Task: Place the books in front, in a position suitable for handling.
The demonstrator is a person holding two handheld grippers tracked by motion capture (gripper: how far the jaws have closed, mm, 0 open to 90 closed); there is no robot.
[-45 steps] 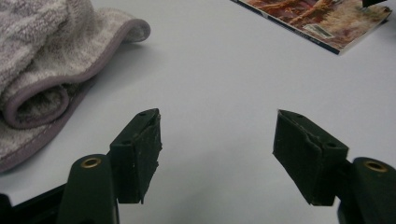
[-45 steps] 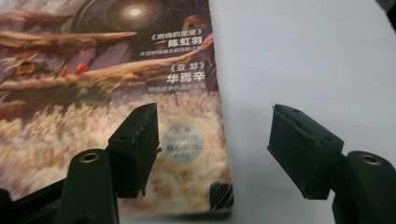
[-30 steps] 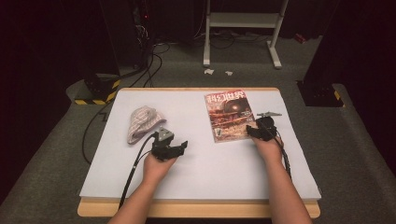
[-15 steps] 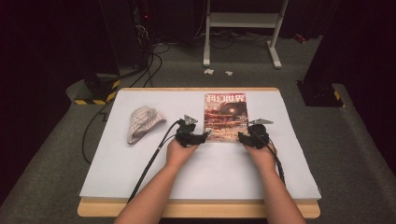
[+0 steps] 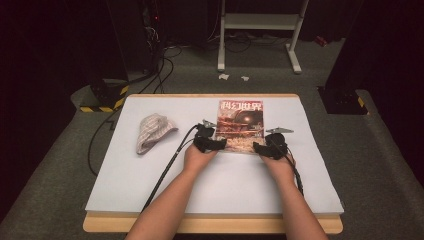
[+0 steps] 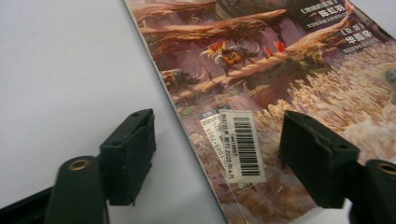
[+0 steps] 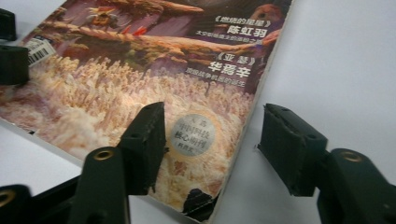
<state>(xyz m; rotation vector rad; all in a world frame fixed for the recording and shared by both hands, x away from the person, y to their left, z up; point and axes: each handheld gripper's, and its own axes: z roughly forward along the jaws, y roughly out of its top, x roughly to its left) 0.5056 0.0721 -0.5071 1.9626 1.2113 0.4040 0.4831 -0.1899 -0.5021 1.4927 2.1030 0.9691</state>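
Note:
A magazine (image 5: pixel 241 122) with a reddish illustrated cover lies flat on the white table top (image 5: pixel 150 190), right of centre. My left gripper (image 5: pixel 218 141) is at its lower left edge. In the left gripper view the open jaws (image 6: pixel 217 126) straddle that edge and a barcode label (image 6: pixel 238 144), and they have just been opening wider. My right gripper (image 5: pixel 262 145) is at the lower right corner. Its jaws (image 7: pixel 215 121) stand open around the corner and a round seal (image 7: pixel 194 135), having opened slightly further. Neither pair of pads presses on the magazine.
A crumpled striped cloth (image 5: pixel 152 131) lies on the left part of the table top. Cables trail from both grippers toward the front edge. Beyond the table are a white metal stand (image 5: pixel 260 30) and a black-and-yellow striped base (image 5: pixel 102 97) on the floor.
My left hand moved right, from beside the cloth to the magazine's lower left edge. My right hand shifted slightly toward me along the magazine's right side, to its lower right corner.

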